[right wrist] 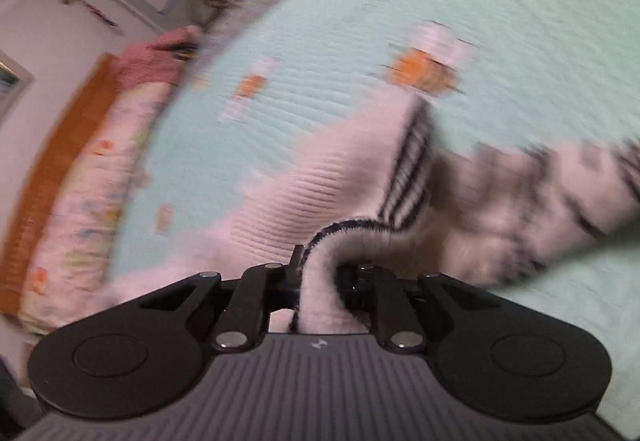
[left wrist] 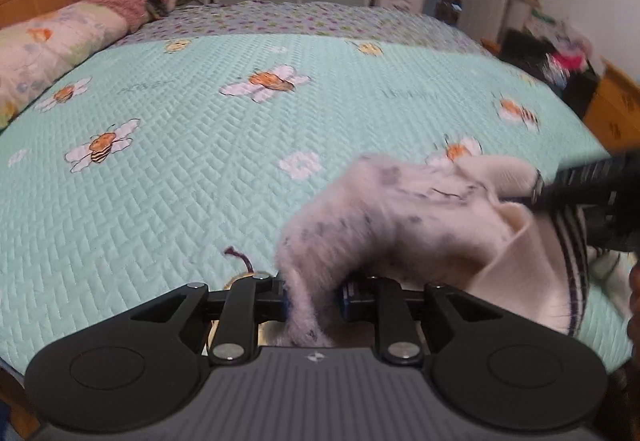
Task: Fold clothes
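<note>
While both tongs, left tongs (left wrist: 312, 297) and right tongs (right wrist: 316, 289), pinch the white sweater (left wrist: 400, 209), I'd keep it taut. Then I'd lay it flat on the bed (left wrist: 200, 181).

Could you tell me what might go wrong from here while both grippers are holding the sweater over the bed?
1. The left gripper pinches only a narrow bunched strip of the sweater, so the fuzzy knit might slip out.
2. The right gripper grips near the striped edge; the fabric between hangs crumpled, so it may land creased on the quilt.
</note>
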`<state>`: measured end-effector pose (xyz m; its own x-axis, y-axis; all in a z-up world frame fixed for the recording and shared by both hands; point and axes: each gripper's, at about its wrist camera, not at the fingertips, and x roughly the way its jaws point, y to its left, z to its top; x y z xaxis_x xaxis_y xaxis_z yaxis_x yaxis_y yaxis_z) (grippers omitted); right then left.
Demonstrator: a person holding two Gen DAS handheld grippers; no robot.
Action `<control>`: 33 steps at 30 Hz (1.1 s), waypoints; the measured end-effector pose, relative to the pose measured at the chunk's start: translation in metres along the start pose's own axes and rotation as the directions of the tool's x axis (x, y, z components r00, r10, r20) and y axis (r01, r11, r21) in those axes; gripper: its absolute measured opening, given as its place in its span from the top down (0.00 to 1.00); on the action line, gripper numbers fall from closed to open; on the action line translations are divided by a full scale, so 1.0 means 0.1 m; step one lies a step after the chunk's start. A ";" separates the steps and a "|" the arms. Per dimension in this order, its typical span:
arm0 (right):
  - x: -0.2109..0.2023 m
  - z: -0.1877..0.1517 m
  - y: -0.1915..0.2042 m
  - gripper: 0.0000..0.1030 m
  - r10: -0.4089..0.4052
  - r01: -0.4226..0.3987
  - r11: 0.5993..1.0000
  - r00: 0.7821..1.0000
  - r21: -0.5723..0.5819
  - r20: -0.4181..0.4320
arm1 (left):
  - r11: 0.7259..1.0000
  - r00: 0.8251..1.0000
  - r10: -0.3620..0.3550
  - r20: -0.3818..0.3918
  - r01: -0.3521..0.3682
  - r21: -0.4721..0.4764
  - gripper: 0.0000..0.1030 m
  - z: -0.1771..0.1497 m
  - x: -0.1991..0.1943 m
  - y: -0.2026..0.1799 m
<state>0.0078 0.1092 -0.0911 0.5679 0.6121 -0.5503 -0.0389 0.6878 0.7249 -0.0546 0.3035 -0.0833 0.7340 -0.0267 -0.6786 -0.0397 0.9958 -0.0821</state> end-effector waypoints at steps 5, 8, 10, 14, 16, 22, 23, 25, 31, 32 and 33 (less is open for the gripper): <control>-0.26 0.60 0.78 0.92 0.314 -0.317 0.949 0.943 0.005 0.108 | 0.994 0.986 -0.074 0.149 0.084 -0.062 0.80 0.46 -0.30 0.15; -0.64 0.89 1.24 0.92 0.413 -0.398 0.911 0.888 -0.112 0.201 | 0.992 0.962 -0.091 0.259 0.111 -0.061 0.80 0.71 -0.54 0.18; -0.87 1.00 1.35 0.93 0.416 -0.370 0.906 0.868 -0.205 0.272 | 0.993 0.952 -0.079 0.296 0.100 -0.057 0.80 0.76 -0.60 0.19; -0.94 0.94 0.96 0.92 0.254 -0.188 0.957 0.912 -0.221 0.322 | 0.997 0.975 -0.053 0.215 0.062 -0.037 0.79 0.58 -0.40 0.24; -0.80 0.78 0.62 0.91 0.080 -0.023 0.980 0.955 -0.197 0.286 | 0.994 0.992 -0.084 0.098 0.091 -0.065 0.79 0.40 -0.17 0.30; -0.51 0.03 -0.69 0.86 -0.144 0.132 0.983 0.985 0.124 0.091 | 0.991 0.994 -0.109 0.031 0.111 -0.077 0.77 -0.01 -0.11 0.43; -0.53 -0.04 -0.74 0.84 -0.135 0.122 0.982 0.987 0.141 0.084 | 0.989 0.992 -0.123 0.042 0.126 -0.076 0.76 -0.01 -0.16 0.44; -0.60 -0.11 -0.78 0.76 -0.116 0.104 0.985 0.990 0.138 0.084 | 0.986 0.986 -0.153 0.060 0.156 -0.059 0.76 0.01 -0.23 0.42; -0.94 -0.09 -0.57 0.39 -0.045 0.025 0.993 0.984 0.115 0.173 | 0.985 0.982 -0.169 0.084 0.171 -0.013 0.75 0.06 -0.39 0.32; -0.97 -0.07 -0.55 0.39 -0.042 0.019 0.993 0.981 0.118 0.188 | 0.985 0.982 -0.169 0.083 0.171 -0.023 0.75 0.06 -0.40 0.34; -0.99 -0.04 -0.55 0.39 -0.043 0.020 0.993 0.980 0.116 0.193 | 0.984 0.982 -0.170 0.080 0.173 -0.034 0.75 0.06 -0.40 0.35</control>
<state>-0.0496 0.0126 -0.0785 0.7173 0.4950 -0.4903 0.0687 0.6500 0.7568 -0.0812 0.3399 -0.0540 0.7821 -0.1883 -0.5941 0.0651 0.9727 -0.2226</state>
